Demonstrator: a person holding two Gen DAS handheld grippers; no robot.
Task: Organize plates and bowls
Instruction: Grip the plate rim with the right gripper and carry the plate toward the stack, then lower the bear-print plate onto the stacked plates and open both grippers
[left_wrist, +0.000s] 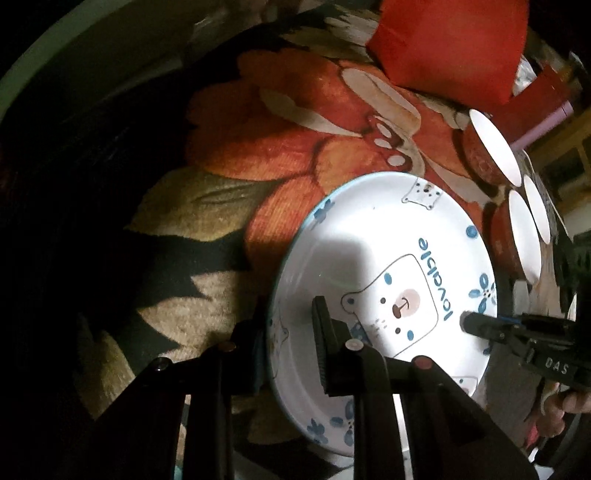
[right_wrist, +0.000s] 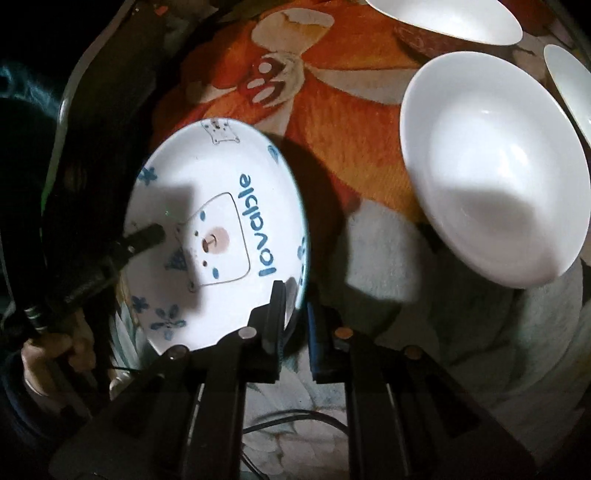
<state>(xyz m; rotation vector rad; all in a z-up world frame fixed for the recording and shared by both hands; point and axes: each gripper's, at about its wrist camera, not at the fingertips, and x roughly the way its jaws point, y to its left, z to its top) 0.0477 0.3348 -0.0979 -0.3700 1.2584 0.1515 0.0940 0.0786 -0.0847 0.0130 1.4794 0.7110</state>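
Surface: a floral cloth (left_wrist: 303, 122) in orange, tan and dark, covering everything under the dishes. Red cushion-like object (left_wrist: 450, 44) at the far end in the left wrist view.

Main item: bear plate (left_wrist: 384, 266), white with a blue rim, blue flowers and a cartoon bear face. Printed text reads "lovable" in blue. It sits tilted over the cloth, held at two opposite rim spots.

Left gripper (left_wrist: 288, 350): jaws nearly together, clamped on the bear plate's rim, one finger inside the dish, one under and outside it. Same gripper shows in the right wrist view at the plate's far left edge, with a hand (right_wrist: 55, 354) on its handle.

Right gripper (right_wrist: 295, 317): jaws pinched tight on the plate's near rim, left finger over the inner face, right finger behind the edge. In the left wrist view its body carries white letters "DAS".

Others: white bowl (right_wrist: 491, 162), plain inside, red outside, just right of the plate, not touching it. Two more white-lined bowls (right_wrist: 447, 14) further back and right, partly cut off. Black cable (right_wrist: 295, 421) on the cloth below the right gripper.

Plate-to-cloth contact: cannot tell.
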